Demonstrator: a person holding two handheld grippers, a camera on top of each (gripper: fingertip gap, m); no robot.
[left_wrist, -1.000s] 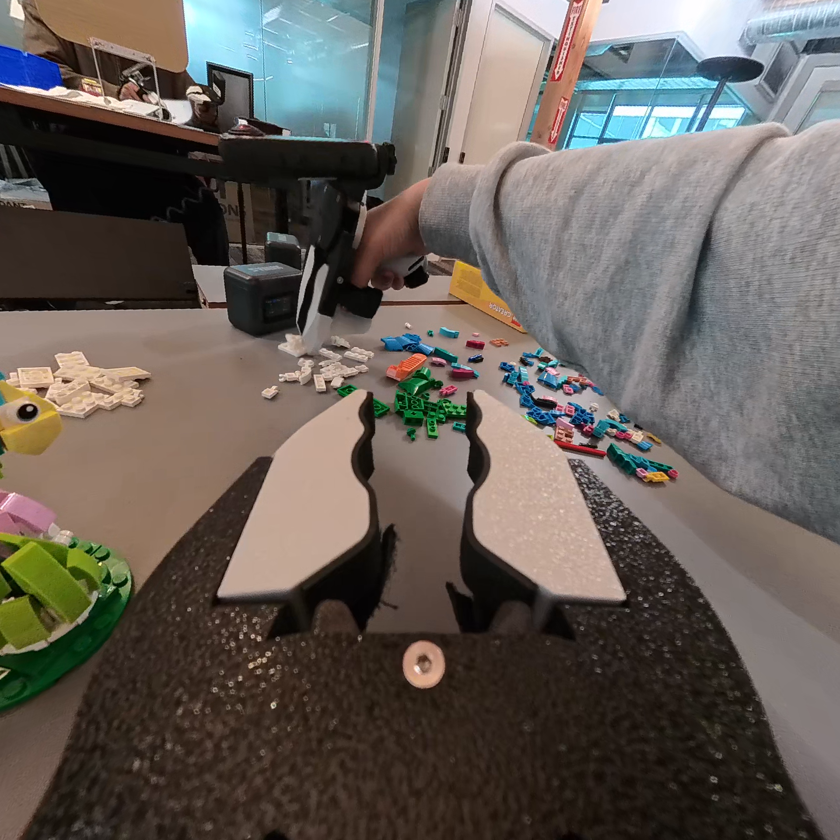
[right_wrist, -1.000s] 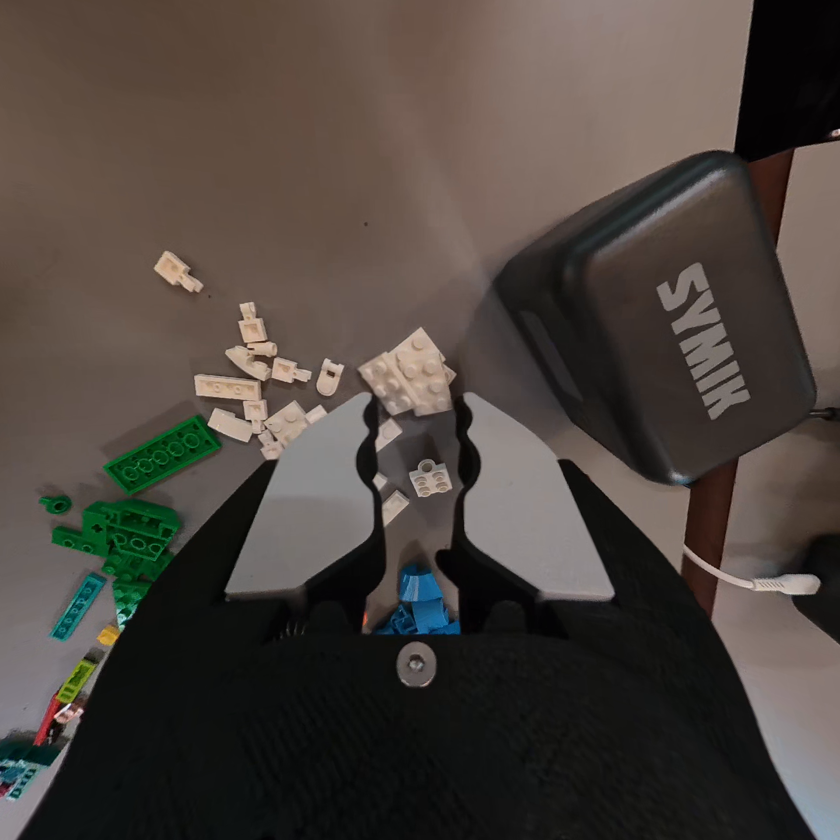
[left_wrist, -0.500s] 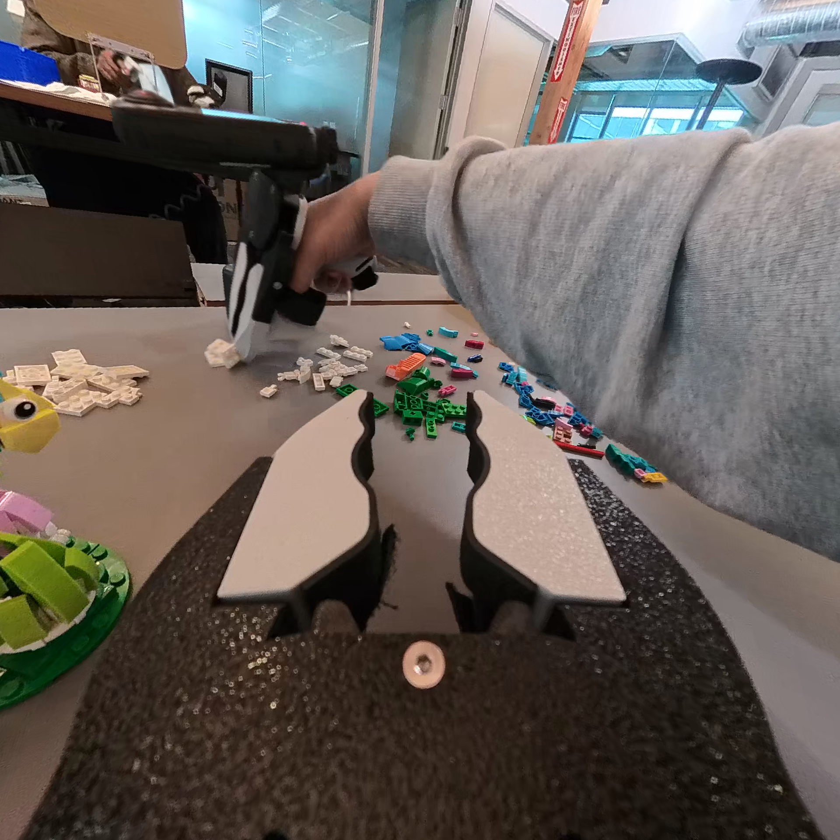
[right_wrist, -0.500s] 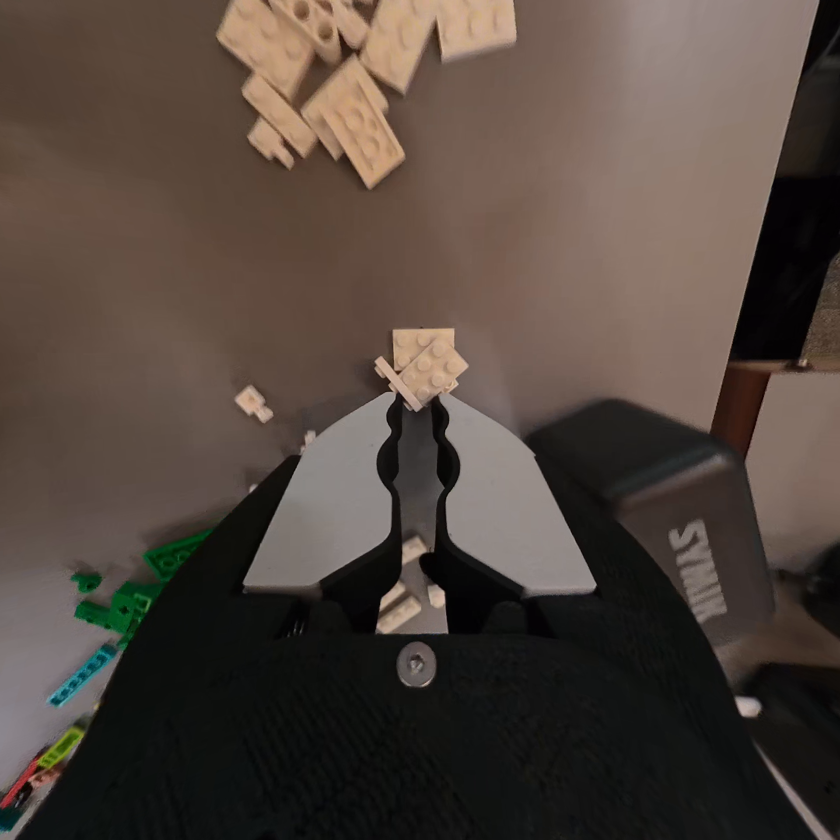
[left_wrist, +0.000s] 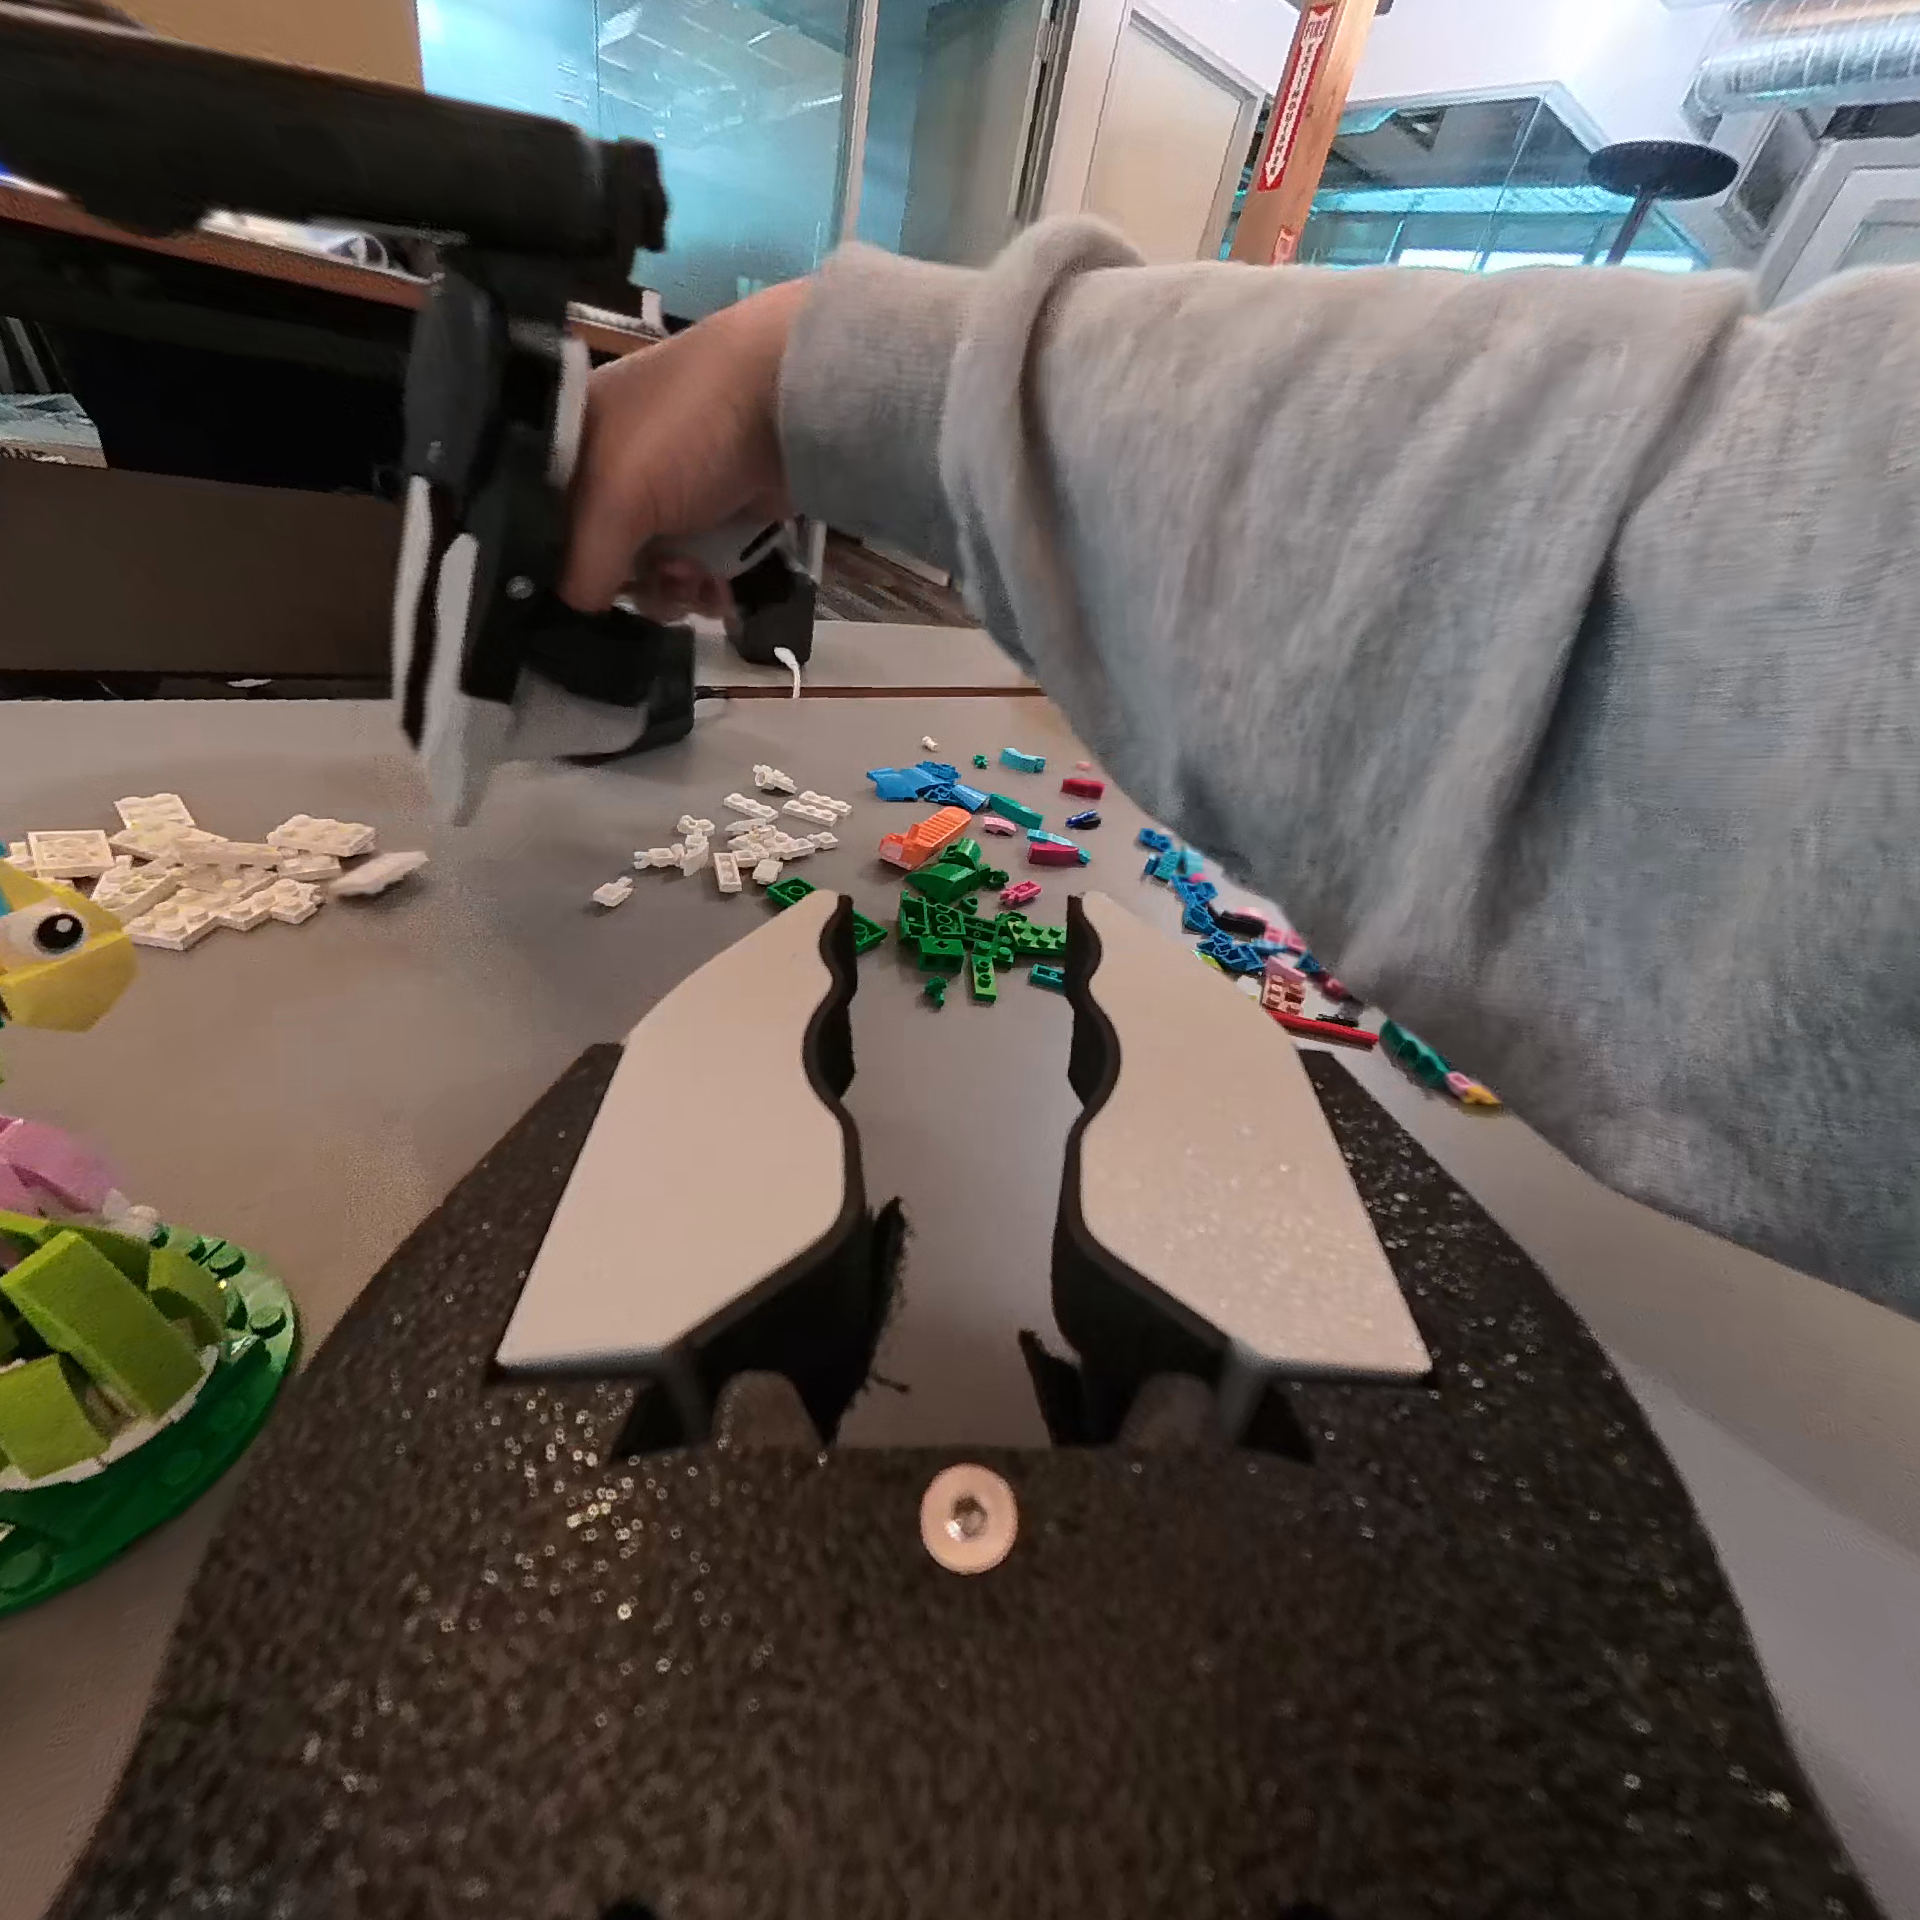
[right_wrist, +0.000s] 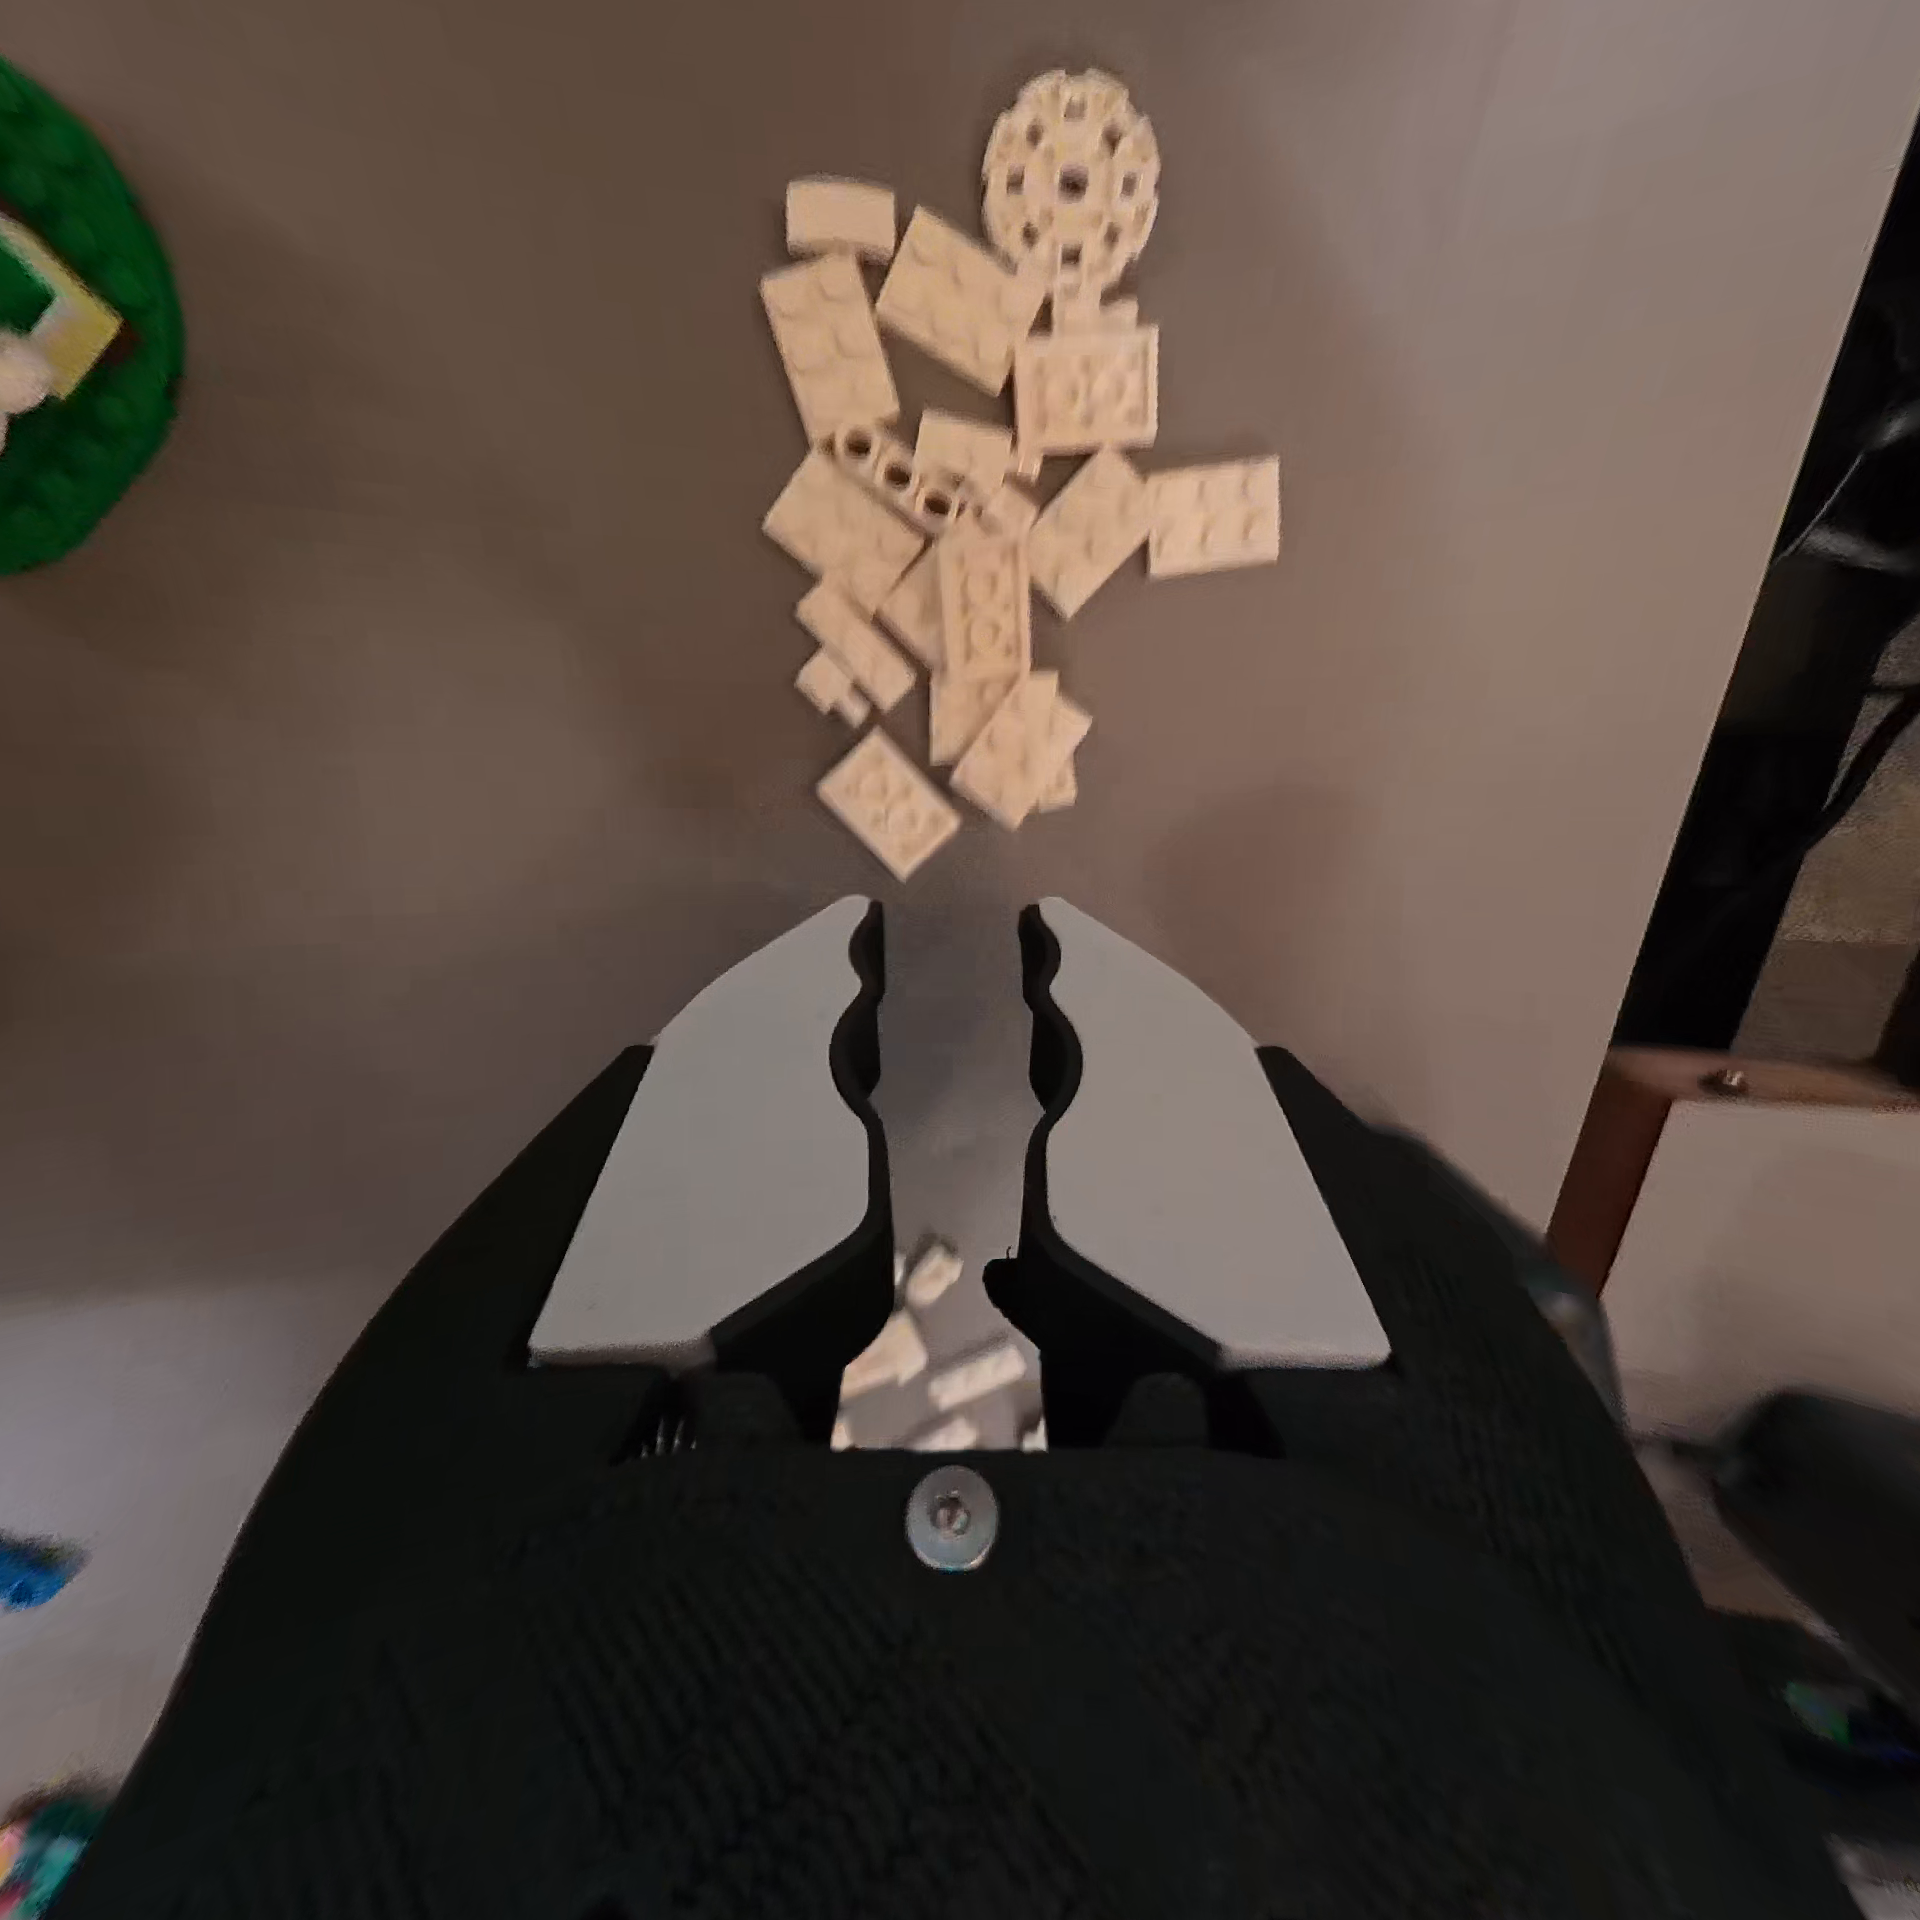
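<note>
My right gripper (right_wrist: 948, 914) is open with nothing between its pads, just short of a heap of white plates (right_wrist: 997, 520) on the grey table (right_wrist: 416, 727). The nearest white plate (right_wrist: 888, 816) lies right in front of its fingertips. In the left wrist view this gripper (left_wrist: 457, 800) hovers, blurred, over the same white heap (left_wrist: 187, 873), with a blurred white piece (left_wrist: 379, 873) at the heap's edge. My left gripper (left_wrist: 956, 914) is open and empty, low over the table, facing a cluster of green bricks (left_wrist: 966, 925).
A green round base with a lime and yellow brick model (left_wrist: 94, 1351) stands at the left; it also shows in the right wrist view (right_wrist: 62, 343). Small white pieces (left_wrist: 748, 831), an orange piece (left_wrist: 925, 836) and blue and pink bricks (left_wrist: 1226, 914) lie scattered. A grey sleeve (left_wrist: 1403, 675) crosses above them. There is about 20 cm between the tips of the two grippers.
My right gripper shut on a small stack of white plates, carried it left to the white heap and opened; the plates left its grasp. My left gripper has not moved.
</note>
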